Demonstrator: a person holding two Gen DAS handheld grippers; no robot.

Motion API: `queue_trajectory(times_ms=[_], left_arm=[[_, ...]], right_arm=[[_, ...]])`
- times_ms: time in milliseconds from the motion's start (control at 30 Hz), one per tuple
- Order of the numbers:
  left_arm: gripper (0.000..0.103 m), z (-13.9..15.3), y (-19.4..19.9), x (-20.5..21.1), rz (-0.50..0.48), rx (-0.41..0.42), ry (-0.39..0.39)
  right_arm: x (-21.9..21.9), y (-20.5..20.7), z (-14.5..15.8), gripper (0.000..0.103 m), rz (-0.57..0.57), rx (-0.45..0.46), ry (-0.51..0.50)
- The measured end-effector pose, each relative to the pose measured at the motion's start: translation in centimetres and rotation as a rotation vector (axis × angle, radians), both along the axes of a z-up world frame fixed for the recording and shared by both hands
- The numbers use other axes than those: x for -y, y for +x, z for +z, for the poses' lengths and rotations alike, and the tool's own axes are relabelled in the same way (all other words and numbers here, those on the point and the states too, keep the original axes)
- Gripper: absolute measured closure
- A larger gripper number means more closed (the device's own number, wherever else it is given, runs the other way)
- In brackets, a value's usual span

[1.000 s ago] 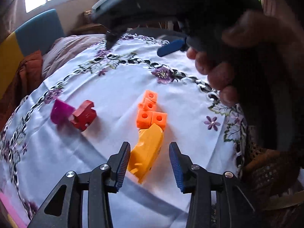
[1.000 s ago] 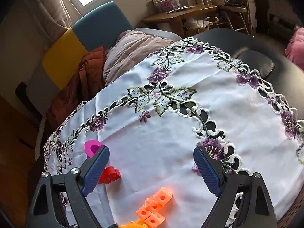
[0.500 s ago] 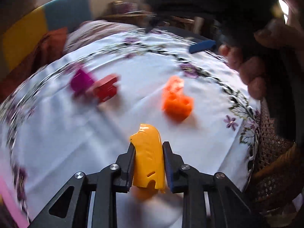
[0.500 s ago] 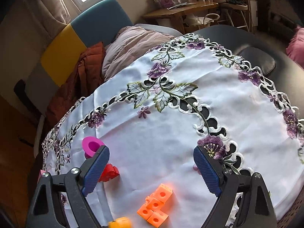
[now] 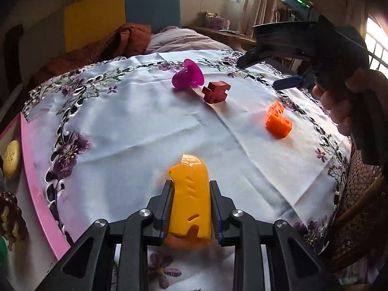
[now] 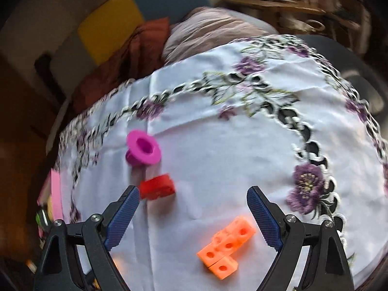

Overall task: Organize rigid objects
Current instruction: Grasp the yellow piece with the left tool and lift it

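Observation:
My left gripper [image 5: 190, 189] is shut on a yellow plastic piece [image 5: 190, 198] and holds it above the white embroidered tablecloth [image 5: 135, 131]. Further off lie a magenta flanged spool [image 5: 187, 77], a dark red notched block [image 5: 216, 91] and an orange block cluster [image 5: 277, 120]. My right gripper [image 6: 193, 202] is open and empty above the cloth. The orange block cluster [image 6: 226, 247] lies below and between its fingers, the red block [image 6: 157, 186] is by the left fingertip, and the magenta spool [image 6: 143, 150] is beyond it. The right gripper also shows in the left wrist view [image 5: 288, 82].
A pink tray [image 5: 36, 189] with a yellow object [image 5: 11, 158] and dark beads sits at the table's left edge. A wicker chair [image 5: 359, 206] stands at the right. A bed with a yellow and blue headboard [image 5: 121, 14] lies behind the table.
My left gripper closed on the yellow piece, lifted it and swung left toward the pink tray. My right gripper moved down and forward over the orange cluster, staying open.

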State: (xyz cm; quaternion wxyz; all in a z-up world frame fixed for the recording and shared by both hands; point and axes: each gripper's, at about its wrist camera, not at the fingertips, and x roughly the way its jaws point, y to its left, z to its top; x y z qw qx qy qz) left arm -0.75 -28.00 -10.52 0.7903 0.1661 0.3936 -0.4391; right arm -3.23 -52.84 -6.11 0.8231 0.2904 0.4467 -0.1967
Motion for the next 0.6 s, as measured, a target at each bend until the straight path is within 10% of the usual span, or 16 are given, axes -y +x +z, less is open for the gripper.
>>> queue_trajectory(times_ms=[333,400,600], left_arm=[[0.075,0.1,0.0,-0.4,0.022,-0.024,-0.035],[0.075,0.1,-0.1,-0.6,0.027,-0.023,-0.04],[0.075,0.0,-0.5,-0.7,0.043,-0.015,-0.051]], right_arm=[[-3.2,5.9,-2.0,0.014,0.171,-0.11,-0.097],[-3.6,6.4,-3.6,0.056,0.195,-0.154,-0.12],[-3.9,6.6,-3.7,0.057,0.24,-0.168,-0.15]])
